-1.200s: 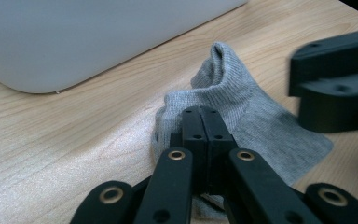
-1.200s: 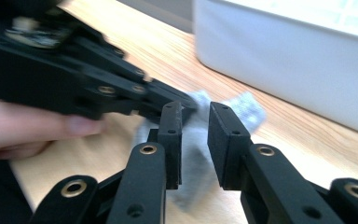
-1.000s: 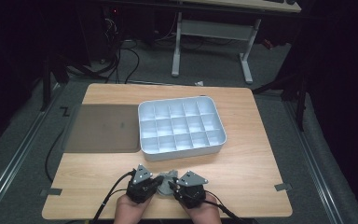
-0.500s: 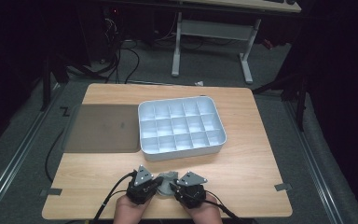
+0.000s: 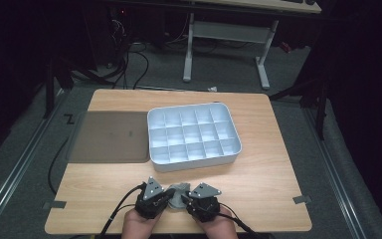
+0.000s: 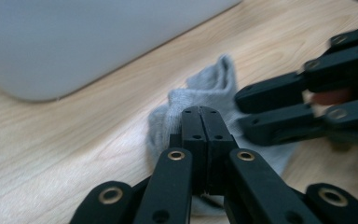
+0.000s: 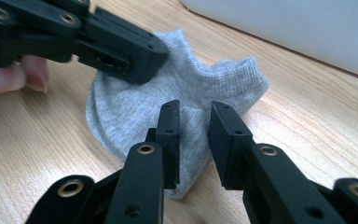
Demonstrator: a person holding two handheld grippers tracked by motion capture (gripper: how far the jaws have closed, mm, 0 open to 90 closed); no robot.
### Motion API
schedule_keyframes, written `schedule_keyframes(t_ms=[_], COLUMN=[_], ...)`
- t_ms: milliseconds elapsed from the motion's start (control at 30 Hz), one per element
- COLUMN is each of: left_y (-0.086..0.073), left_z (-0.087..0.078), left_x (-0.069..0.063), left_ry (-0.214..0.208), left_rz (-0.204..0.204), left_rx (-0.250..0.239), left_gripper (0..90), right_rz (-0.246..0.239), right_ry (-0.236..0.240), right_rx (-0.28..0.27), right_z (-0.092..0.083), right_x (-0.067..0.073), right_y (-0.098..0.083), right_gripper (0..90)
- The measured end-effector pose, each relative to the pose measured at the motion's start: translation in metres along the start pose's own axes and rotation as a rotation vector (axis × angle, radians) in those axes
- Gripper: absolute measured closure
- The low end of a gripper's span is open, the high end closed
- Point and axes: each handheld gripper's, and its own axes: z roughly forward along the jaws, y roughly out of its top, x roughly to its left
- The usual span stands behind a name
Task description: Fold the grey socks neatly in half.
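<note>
A small grey sock [image 5: 178, 193] lies crumpled on the wooden table near its front edge, between my two grippers. In the left gripper view my left gripper [image 6: 200, 112] has its jaws pressed together at a raised fold of the sock [image 6: 205, 86]. The right gripper [image 6: 241, 111] reaches in from the right. In the right gripper view my right gripper [image 7: 193, 109] stands open with a narrow gap, its jaws over the sock [image 7: 135, 102]. The left gripper [image 7: 156, 53] bears on the sock's far left part.
A white tray [image 5: 194, 164] divided into many small empty compartments stands just beyond the grippers. A dark flat mat [image 5: 112, 137] lies to its left. Bare wood stretches to both sides of the hands. A desk frame and cables stand on the floor beyond the table.
</note>
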Motion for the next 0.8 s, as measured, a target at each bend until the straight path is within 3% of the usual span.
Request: schedule_keyframes(t_ms=[133,200,333,400,633,800], left_y=[0.006,0.006,-0.002,-0.005,-0.005,-0.005], left_z=[-0.003,0.000,0.009,0.011,0.012,0.012], left_x=[-0.011,-0.014,-0.010,-0.008,-0.007,-0.007], left_ry=[-0.027,-0.027,0.022,0.050,0.059,0.059], left_rz=[0.018,0.031,0.038,0.052,0.051,0.047], left_rx=[-0.038,-0.027,0.030,0.035,0.053,0.055], left_gripper=[88.7,88.7,89.0,89.9,90.0,90.0], right_rz=[0.000,0.000,0.000,0.000,0.011,0.033], right_ry=[0.001,0.004,0.004,0.006,0.008,-0.019], right_rx=[-0.002,-0.001,-0.001,-0.004,-0.010,-0.009], right_z=[0.000,0.000,0.000,0.000,0.000,-0.005], right_x=[0.000,0.000,0.000,-0.001,-0.002,0.000], right_y=[0.000,0.000,0.000,-0.001,-0.001,0.001], right_gripper=[74.3,74.3,74.3,74.3,72.8,62.8])
